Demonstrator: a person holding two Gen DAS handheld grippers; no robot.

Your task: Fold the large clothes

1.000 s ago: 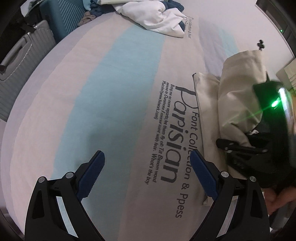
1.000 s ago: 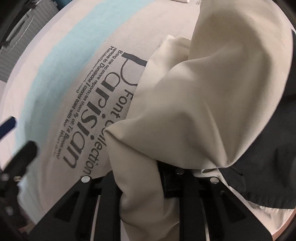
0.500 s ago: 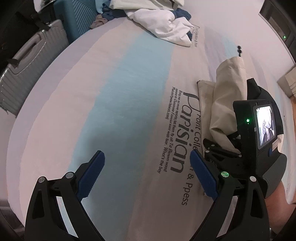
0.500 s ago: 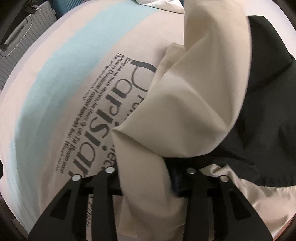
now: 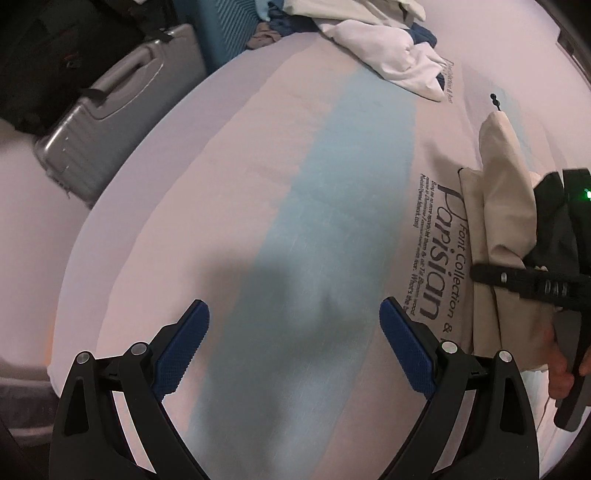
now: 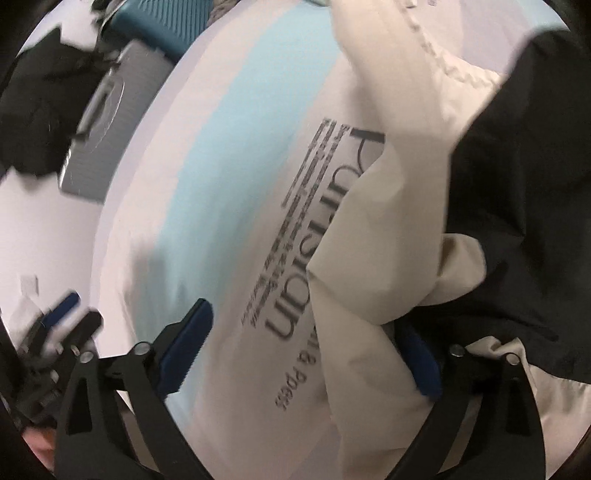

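A beige and black garment (image 5: pixel 506 206) lies bunched on the bed at the right in the left wrist view. In the right wrist view it (image 6: pixel 399 206) fills the right half, beige cloth over black. My right gripper (image 6: pixel 306 350) is open, its jaws wide apart, with beige cloth draped against the right finger (image 6: pixel 421 365). It also shows in the left wrist view (image 5: pixel 517 277) at the garment. My left gripper (image 5: pixel 291 343) is open and empty above the blue stripe of the bed sheet (image 5: pixel 325 206).
A pile of white and blue clothes (image 5: pixel 384 55) lies at the bed's far end. A silver suitcase (image 5: pixel 110 122) and a teal suitcase (image 5: pixel 225 29) stand beside the bed on the left. The sheet carries printed "Parisian" text (image 5: pixel 436 254).
My right gripper has opened and let go of the beige cloth it was shut on. The garment has dropped lower onto the bed. My left gripper has pulled back, staying open.
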